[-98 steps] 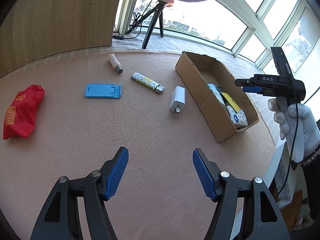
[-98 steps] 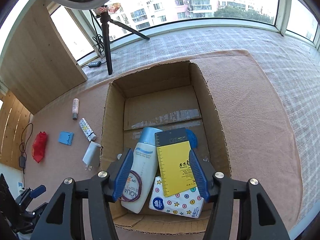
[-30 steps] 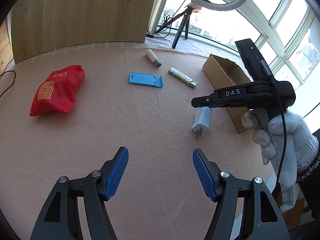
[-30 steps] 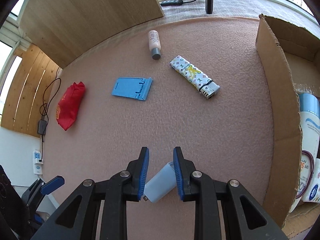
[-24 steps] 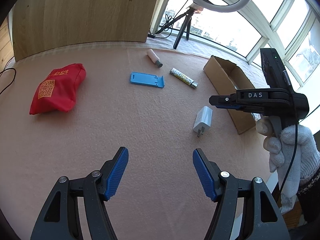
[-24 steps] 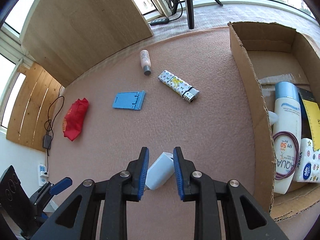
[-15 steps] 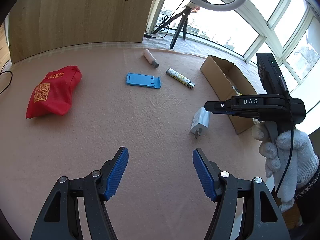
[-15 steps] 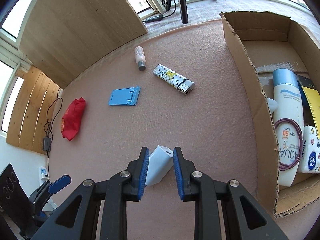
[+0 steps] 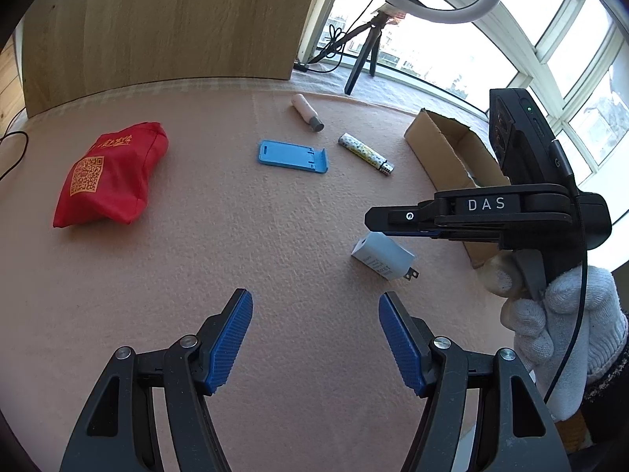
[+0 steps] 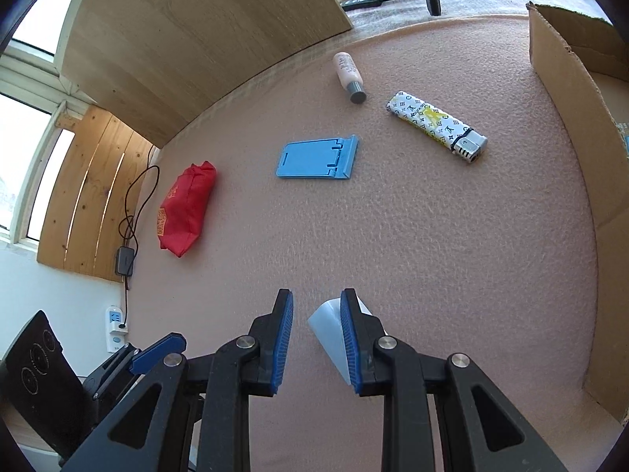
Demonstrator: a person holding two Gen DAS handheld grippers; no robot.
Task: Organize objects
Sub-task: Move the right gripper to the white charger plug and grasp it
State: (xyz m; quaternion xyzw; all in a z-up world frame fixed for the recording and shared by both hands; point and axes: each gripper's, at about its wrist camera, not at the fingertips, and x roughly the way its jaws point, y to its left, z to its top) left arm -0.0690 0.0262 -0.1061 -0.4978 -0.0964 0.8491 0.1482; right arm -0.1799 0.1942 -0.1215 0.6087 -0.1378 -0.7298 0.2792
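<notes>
Counter: pink felt-covered counter (image 9: 204, 236), with a wooden panel (image 9: 157, 19) behind it and windows beyond.
Box: open brown cardboard box (image 9: 452, 153) at the counter's right edge.
Pouch: red fabric pouch with gold print (image 9: 108, 179), far left.
Left gripper (image 9: 314, 338): fingers spread wide, nothing between them, low over bare felt.
Right gripper (image 10: 316, 340): in a white-gloved hand (image 9: 558, 314); fingers slightly parted, right one touching the adapter.
Stand: flat blue plastic phone stand (image 10: 318, 157), mid-counter.
Adapter: white plug-in charger adapter (image 9: 383, 255), lying on the felt just under the right gripper.
Lighter: patterned white lighter (image 10: 436, 126), near the box.
Bottle: small beige bottle with grey cap (image 10: 350, 76), near the lighter.
</notes>
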